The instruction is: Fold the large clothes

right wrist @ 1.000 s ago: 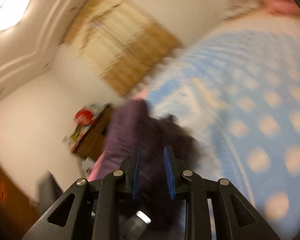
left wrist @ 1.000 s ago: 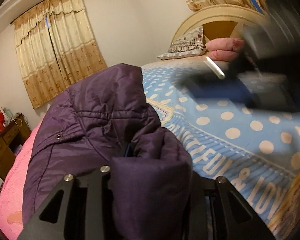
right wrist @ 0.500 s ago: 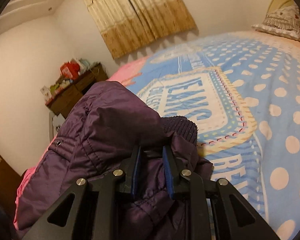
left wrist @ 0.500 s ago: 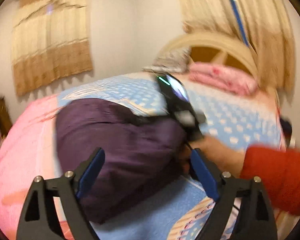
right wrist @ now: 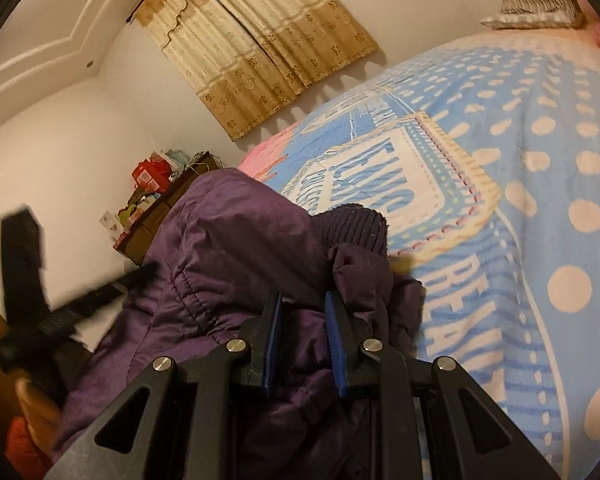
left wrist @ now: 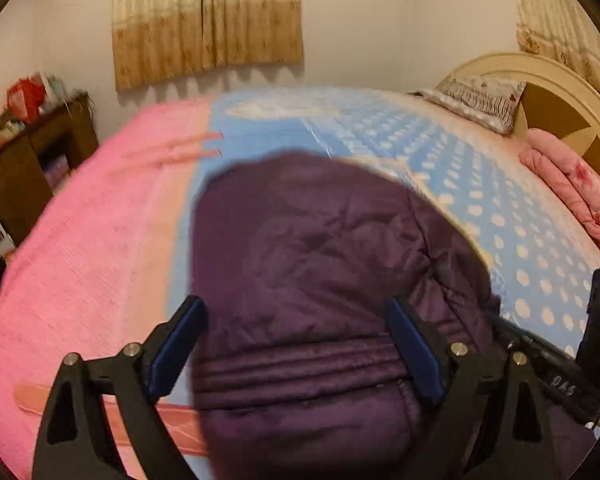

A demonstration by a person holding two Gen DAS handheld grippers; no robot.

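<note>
Right wrist: hand-held gripper [right wrist: 302,320] on jacket [right wrist: 236,248]

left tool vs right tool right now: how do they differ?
Left tool: jaws wide apart and opening, blue pads clear of the purple jacket, which lies beyond them on the bed. Right tool: jaws narrow, pads pinching a fold of the jacket near its ribbed cuff. So the left grips nothing and the right holds fabric. Shared: both have black frames with blue pads and point at the same jacket.
</note>
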